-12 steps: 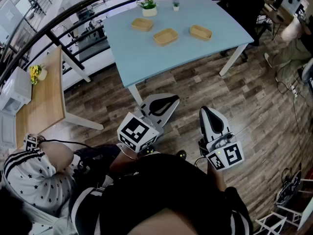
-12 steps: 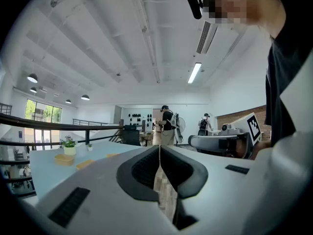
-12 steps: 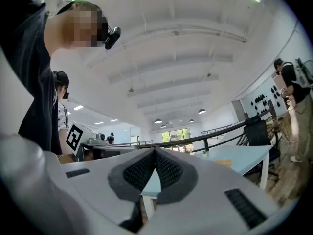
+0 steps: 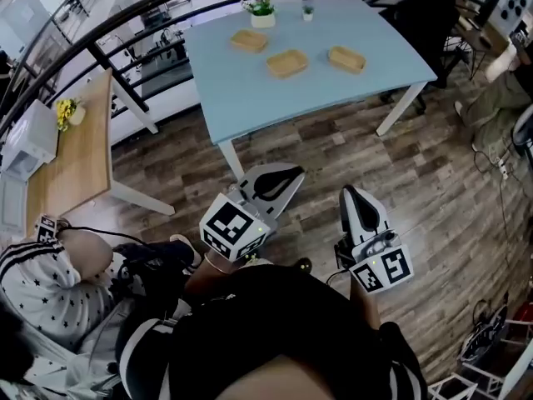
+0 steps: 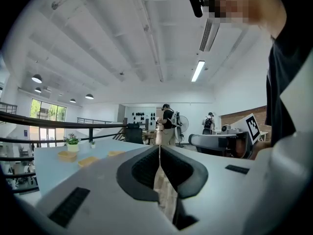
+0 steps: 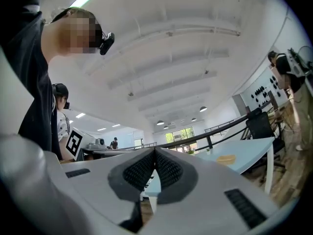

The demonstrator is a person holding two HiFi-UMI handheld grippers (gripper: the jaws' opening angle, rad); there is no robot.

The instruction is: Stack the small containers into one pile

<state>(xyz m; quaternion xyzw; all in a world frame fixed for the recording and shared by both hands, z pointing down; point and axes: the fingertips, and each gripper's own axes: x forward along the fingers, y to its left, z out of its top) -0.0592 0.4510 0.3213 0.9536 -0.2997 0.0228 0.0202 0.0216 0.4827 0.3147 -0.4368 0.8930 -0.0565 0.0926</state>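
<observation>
**Three containers lie apart on the blue table; both grippers closed and empty**

In the head view I count three small containers, each lying singly on the light blue table (image 4: 250, 107). The table is at 12 o'clock from my grippers and well apart from them. The middle container (image 4: 286, 62) has the left container (image 4: 249, 41) at its 10 o'clock and the right container (image 4: 346, 57) at its 3 o'clock. None touches another. They look like shallow tan trays, though they are too small for me to be sure.

Two potted plants stand at the table's far edge, a larger plant (image 4: 261, 11) and a tiny plant (image 4: 308, 12).

The left gripper (image 5: 159, 148) has its jaws pressed together with nothing between them. The right gripper (image 6: 155, 151) is likewise closed on nothing.

The only print I can make out is a square black-and-white marker on the left cube (image 4: 233, 226) and another on the right cube (image 4: 381, 269).
</observation>
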